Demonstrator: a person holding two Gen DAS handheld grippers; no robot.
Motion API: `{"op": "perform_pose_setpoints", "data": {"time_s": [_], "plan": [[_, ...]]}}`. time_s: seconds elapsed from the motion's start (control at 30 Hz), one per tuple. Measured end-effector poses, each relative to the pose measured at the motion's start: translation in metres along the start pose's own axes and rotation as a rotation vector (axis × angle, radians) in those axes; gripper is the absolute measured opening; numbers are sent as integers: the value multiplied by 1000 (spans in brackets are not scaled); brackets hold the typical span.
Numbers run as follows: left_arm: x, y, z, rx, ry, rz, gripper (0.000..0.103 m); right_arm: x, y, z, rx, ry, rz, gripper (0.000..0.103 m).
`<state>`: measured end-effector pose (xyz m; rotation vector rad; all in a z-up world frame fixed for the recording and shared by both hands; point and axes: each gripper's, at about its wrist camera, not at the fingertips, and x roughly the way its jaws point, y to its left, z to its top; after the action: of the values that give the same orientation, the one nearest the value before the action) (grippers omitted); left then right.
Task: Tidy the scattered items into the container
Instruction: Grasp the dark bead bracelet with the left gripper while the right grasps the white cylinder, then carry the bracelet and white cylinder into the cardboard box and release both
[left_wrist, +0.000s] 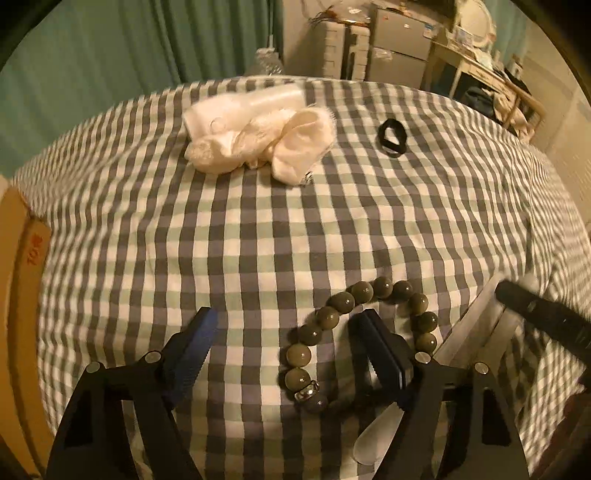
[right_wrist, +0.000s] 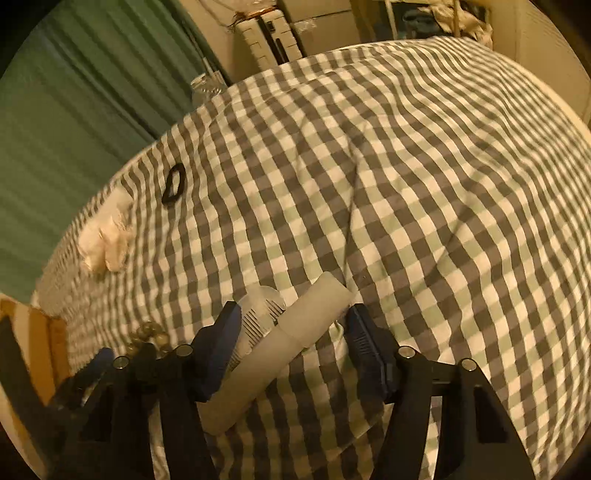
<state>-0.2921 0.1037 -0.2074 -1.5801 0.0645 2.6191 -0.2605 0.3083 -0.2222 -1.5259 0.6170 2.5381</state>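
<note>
In the left wrist view, a bracelet of olive-green beads (left_wrist: 364, 291) lies on the checked bedcover. My left gripper (left_wrist: 286, 325) stands open over it. Its right finger is inside the loop and the loop's left side lies between the jaws. A whitish comb (right_wrist: 314, 310) lies slanted between the fingers of my right gripper (right_wrist: 293, 314). That gripper's left finger is against the comb's teeth, and a small gap shows at its right finger. Farther off lie a cream cloth bundle (left_wrist: 258, 136) and a black hair tie (left_wrist: 391, 138). A cardboard box (left_wrist: 22, 295) stands at the left edge.
The checked bedcover (left_wrist: 258, 240) spreads wide between the bracelet and the cloth bundle. Green curtains (left_wrist: 110, 55) hang behind, with cabinets and a cluttered shelf (left_wrist: 491, 74) at the back right. A finger of my right gripper (left_wrist: 532, 310) reaches in beside the bracelet.
</note>
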Motion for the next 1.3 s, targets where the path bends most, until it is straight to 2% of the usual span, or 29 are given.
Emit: {"op": "perform_pose_setpoints", "data": {"time_s": [0.1, 0.17, 0.2, 0.27, 0.3, 0.33, 0.37, 0.5, 0.6, 0.67, 0.87, 0.97, 1.17, 1.3], "plan": [[2, 1, -1, 23, -2, -14, 86, 0, 1, -4, -24, -6, -16, 56], [4, 4, -2, 46, -14, -29, 85, -3, -6, -4, 3, -11, -29, 38], [1, 4, -4, 51, -28, -34, 78, -5, -10, -4, 21, -14, -30, 33], [-6, 5, -10, 69, -53, -31, 54, -10, -19, -7, 57, -14, 3, 28], [-11, 5, -13, 85, -63, -41, 27, -13, -19, -9, 59, -16, 2, 27], [-15, 4, -14, 103, -62, -45, 14, -16, -18, -10, 50, -20, -7, 27], [-17, 6, -15, 111, -51, -51, 11, -19, -15, -10, 35, -23, -19, 27], [-32, 24, -15, 57, -27, -116, 11, -34, -6, -11, -18, -63, -37, 23], [-52, 45, -10, -2, -50, -156, 11, -52, 4, -13, -71, -100, -20, 23], [-66, 53, -8, -7, -70, -155, 11, -68, 11, -19, -112, -127, -26, 23], [-128, 71, -1, 41, -166, -145, 11, -107, 33, -34, -151, -162, 43, 21], [-159, 83, -1, 60, -207, -143, 11, -129, 58, -42, -187, -187, 50, 19], [-214, 114, -6, 52, -263, -147, 11, -180, 114, -63, -274, -259, 132, 19], [-250, 146, -13, 61, -303, -85, 11, -208, 150, -83, -339, -268, 173, 19]]}}
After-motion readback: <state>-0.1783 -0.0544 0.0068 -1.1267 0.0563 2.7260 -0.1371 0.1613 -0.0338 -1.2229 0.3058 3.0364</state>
